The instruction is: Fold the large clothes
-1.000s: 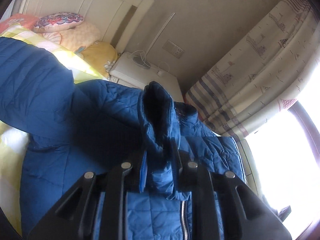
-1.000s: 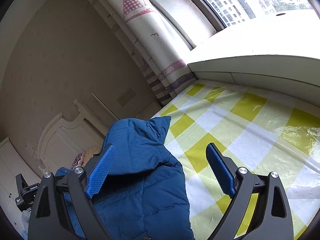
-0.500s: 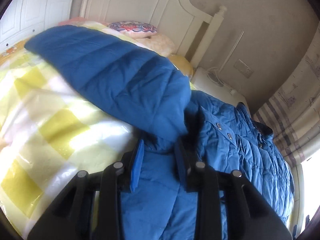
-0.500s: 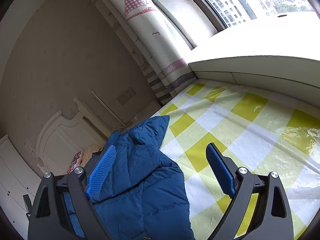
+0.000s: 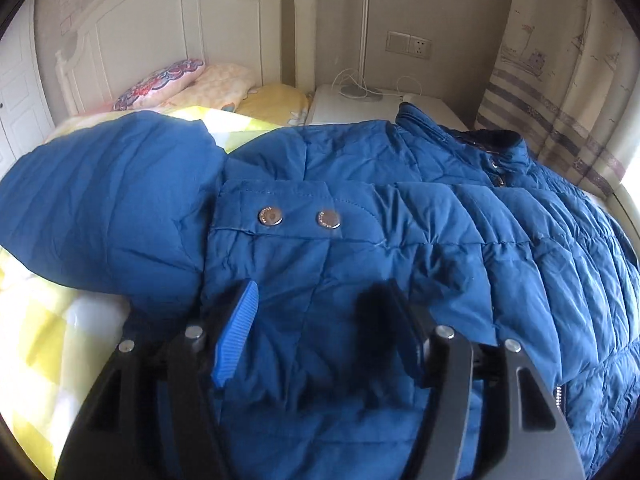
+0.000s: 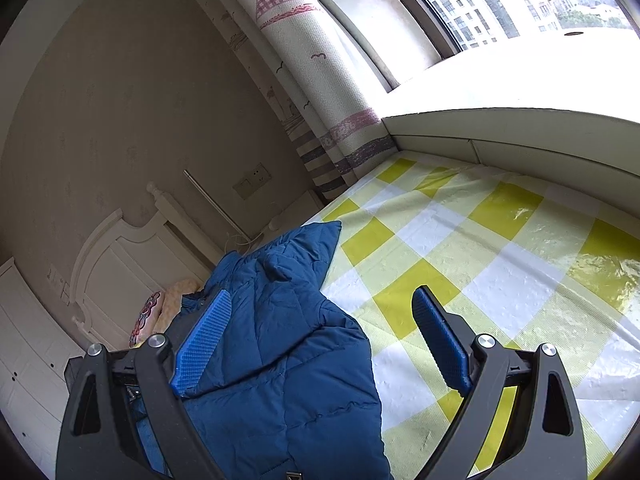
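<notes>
A blue quilted puffer jacket [image 5: 400, 208] lies spread on the bed, with a sleeve [image 5: 108, 208] folded across to the left and a flap with two snap buttons [image 5: 300, 216]. My left gripper [image 5: 320, 320] is open just above the jacket's front, holding nothing. In the right wrist view the jacket [image 6: 276, 340] lies at lower left. My right gripper [image 6: 320, 340] is wide open over the jacket's edge and the sheet, and is empty.
The bed has a yellow and white checked sheet [image 6: 480, 272]. Pillows [image 5: 192, 80] lie by the white headboard [image 5: 160, 32]. A white nightstand [image 5: 384, 108] with a lamp stands behind the jacket. A curtain [image 5: 560, 72] and a window ledge [image 6: 520, 128] border the bed.
My left gripper let go of the jacket fabric, opened, and now faces the headboard. The sleeve has dropped flat onto the bed. My right gripper has barely moved.
</notes>
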Action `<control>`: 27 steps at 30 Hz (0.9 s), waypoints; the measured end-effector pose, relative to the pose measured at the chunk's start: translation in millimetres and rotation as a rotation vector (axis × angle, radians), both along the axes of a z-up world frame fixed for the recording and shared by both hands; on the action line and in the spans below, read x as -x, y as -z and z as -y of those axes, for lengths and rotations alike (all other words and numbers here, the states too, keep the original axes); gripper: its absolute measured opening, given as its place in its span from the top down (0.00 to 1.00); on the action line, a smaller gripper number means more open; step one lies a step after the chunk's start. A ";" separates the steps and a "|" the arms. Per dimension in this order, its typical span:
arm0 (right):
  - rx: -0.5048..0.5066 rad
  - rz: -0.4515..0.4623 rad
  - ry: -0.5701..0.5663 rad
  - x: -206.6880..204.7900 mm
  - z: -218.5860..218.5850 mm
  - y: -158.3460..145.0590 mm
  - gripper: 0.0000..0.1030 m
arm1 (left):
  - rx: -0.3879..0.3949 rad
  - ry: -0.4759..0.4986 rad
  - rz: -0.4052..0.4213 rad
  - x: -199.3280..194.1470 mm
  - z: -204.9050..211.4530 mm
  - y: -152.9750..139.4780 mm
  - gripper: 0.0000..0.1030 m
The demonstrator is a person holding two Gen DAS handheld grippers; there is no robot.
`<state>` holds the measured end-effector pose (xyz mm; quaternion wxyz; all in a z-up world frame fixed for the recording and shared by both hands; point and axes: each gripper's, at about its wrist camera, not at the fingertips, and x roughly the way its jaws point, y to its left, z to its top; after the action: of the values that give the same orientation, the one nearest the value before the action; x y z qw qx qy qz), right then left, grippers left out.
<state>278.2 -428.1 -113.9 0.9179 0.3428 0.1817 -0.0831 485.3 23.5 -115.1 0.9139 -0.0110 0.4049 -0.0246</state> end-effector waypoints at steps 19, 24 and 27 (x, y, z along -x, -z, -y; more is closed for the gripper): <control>0.468 -0.447 -0.328 -192.7 -87.5 -18.5 0.16 | -0.105 -0.031 0.006 -0.7 15.6 3.1 0.24; 0.359 -0.607 -0.313 -221.0 -67.6 18.7 0.11 | -0.082 -0.025 0.006 -0.7 13.5 3.2 0.22; 0.325 -0.570 -0.226 -203.5 -60.6 8.7 0.11 | -0.075 -0.022 0.007 -0.9 13.3 3.1 0.20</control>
<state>481.7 -367.5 -122.6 0.8762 0.1328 0.4520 -0.1013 486.3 10.2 -118.2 0.9153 0.0189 0.4023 0.0007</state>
